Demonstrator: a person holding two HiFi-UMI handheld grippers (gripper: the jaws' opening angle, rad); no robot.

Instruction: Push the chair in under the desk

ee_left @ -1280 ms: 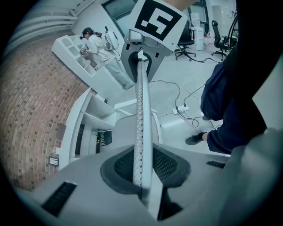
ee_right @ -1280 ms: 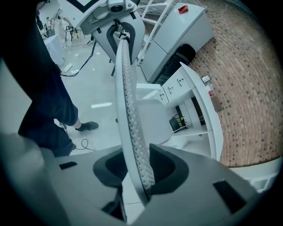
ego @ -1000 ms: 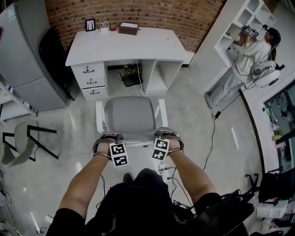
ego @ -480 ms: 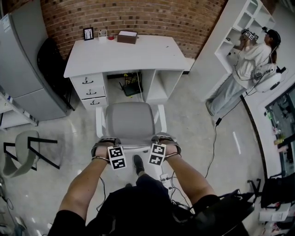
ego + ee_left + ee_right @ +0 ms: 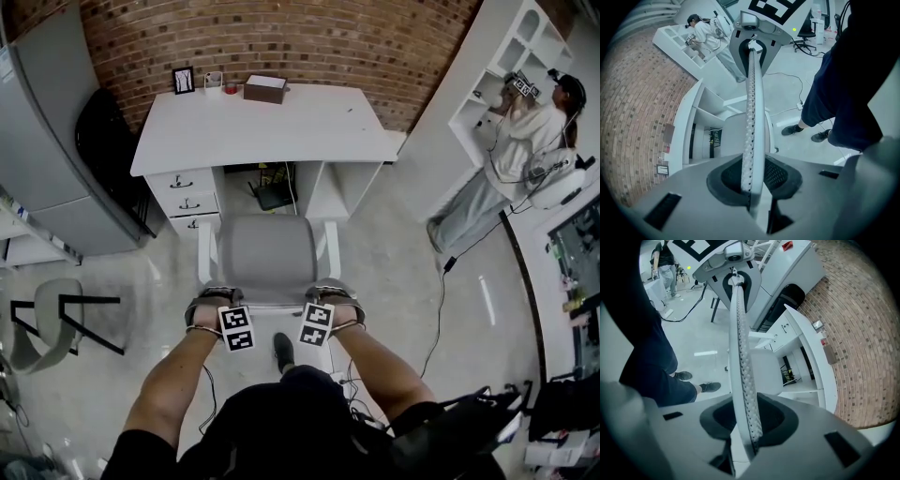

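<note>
left gripper (image 5: pixel 214 296) clamps grey chair (image 5: pixel 265 255) before white desk (image 5: pixel 272 122).

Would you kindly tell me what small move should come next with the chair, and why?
Probably push the chair straight ahead into the opening under the desk. The whole seat shows in front of the desk's edge, lined up with that opening. The left gripper and right gripper both clamp the top edge of the backrest, and the right jaws have just been closing on it.

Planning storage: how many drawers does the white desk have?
3, stacked on the desk's left side: top drawer, middle drawer, bottom drawer beside the chair. None apparently hidden.
</note>
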